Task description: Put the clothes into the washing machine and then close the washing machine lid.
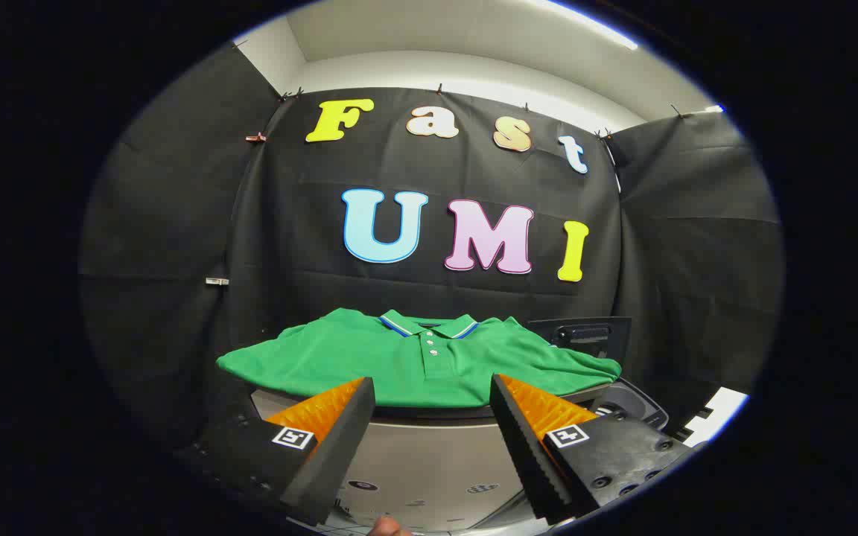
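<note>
Item: shirt (429, 365), green polo with striped collar, laid flat and face-up across the top of the washer (429, 454), sleeves spread; it drapes over the opening, presumably staged for an easy pick. Lid (582, 335), dark, stands raised behind the shirt's far side, leaving the drum reachable once the shirt is lifted or pushed in. Gripper (433, 402): fingers spread wide, holding nothing, tips just short of the shirt's near hem, aimed at its button placket. Loading not yet begun; lid closing follows.
</note>
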`<state>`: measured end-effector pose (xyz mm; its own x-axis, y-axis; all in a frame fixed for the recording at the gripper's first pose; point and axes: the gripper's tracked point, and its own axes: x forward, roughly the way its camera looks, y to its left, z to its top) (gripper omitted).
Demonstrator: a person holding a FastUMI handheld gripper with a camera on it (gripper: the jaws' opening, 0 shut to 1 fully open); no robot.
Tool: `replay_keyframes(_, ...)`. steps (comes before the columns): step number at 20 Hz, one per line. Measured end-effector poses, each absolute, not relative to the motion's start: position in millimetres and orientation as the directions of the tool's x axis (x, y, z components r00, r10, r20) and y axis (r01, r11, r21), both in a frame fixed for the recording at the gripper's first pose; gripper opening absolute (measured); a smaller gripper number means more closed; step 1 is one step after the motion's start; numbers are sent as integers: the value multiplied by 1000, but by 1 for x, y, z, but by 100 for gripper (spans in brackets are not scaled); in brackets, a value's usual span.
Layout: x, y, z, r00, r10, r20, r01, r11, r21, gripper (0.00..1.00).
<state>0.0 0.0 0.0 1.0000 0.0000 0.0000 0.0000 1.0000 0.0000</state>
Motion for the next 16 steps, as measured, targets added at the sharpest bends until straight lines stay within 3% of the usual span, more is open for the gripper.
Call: replay_keyframes(16,3,5,-6,1000,-13,-15,13,1000,6,98)
